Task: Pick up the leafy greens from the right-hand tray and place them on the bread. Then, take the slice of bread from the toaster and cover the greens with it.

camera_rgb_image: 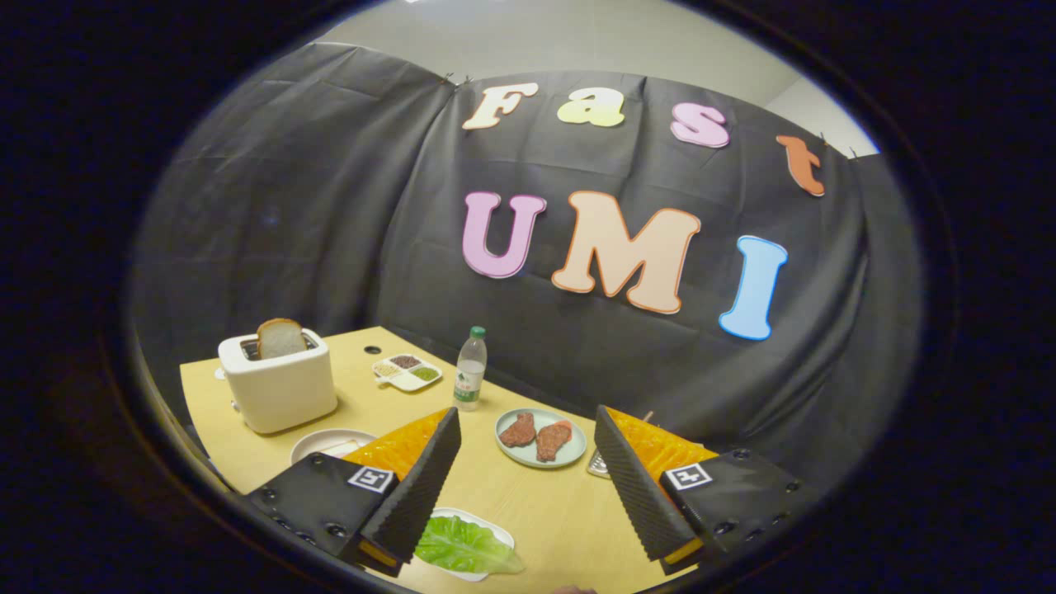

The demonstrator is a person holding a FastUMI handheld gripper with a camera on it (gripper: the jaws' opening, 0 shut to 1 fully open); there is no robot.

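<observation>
While your gripper [528, 487] hangs above the near end of the table [544, 511] with its 2 fingers spread wide and nothing between them, the leafy greens [464, 546] lie low and close, in a white tray [495, 528] just ahead of the tip of the finger seen on the left of the view, a little inside the gap rather than centred in it. You are high and slightly off to one side, so the coming move turns on dropping down and sliding across until the leaf sits midway between the fingers. Its long axis appears to run across the view, roughly along the line from one finger to the other, so you may want to turn the wrist to pinch it across its narrower width.

Judging from the task, the greens are not yet picked. A white plate [330, 443], partly hidden behind that same finger, sits beyond the tray; you cannot tell from here whether the bread base lies on it. Farther off stands the toaster [279, 388] with 1 slice of bread [280, 337] upright in its slot.

Open tabletop lies between the fingers up to the plate of meat [540, 437]. The bottle [470, 369] and the divided dish [407, 371] stand well apart. Mind the near table edge just below the tray.
</observation>
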